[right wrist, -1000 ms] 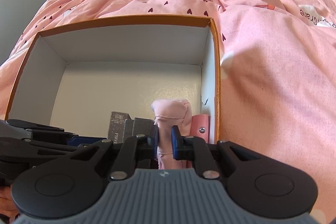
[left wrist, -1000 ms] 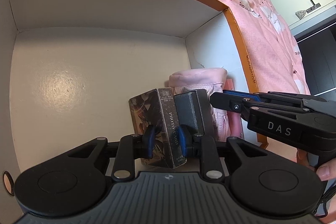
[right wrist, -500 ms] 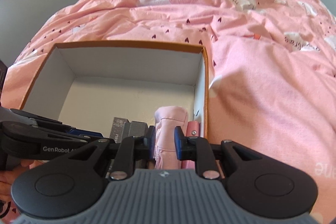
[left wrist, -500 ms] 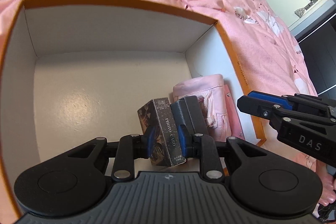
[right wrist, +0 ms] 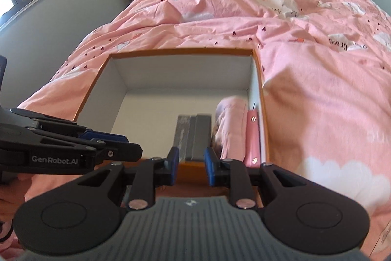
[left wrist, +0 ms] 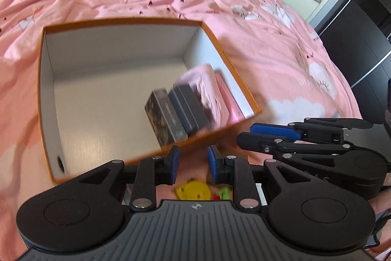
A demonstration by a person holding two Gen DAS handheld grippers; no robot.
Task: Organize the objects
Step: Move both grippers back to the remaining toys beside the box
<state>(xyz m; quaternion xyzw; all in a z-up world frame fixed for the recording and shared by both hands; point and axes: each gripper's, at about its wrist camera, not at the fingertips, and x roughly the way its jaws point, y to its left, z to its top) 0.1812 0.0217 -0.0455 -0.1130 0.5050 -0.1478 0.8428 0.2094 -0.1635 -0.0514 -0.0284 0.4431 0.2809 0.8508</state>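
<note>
The orange-rimmed cardboard box with white inner walls (left wrist: 46, 99) lies on the pink heart-print bedspread (right wrist: 317, 94). Inside the box, against its right wall, four things stand in a row: a dark patterned photo-card box (left wrist: 162, 122), a plain black box (left wrist: 189, 105), a folded pink cloth pouch (left wrist: 207, 87) and a flat pink case (right wrist: 253, 136). The left gripper (left wrist: 192, 164) and the right gripper (right wrist: 189, 164) hover just outside the box's near edge, jaws apart and holding nothing.
</note>
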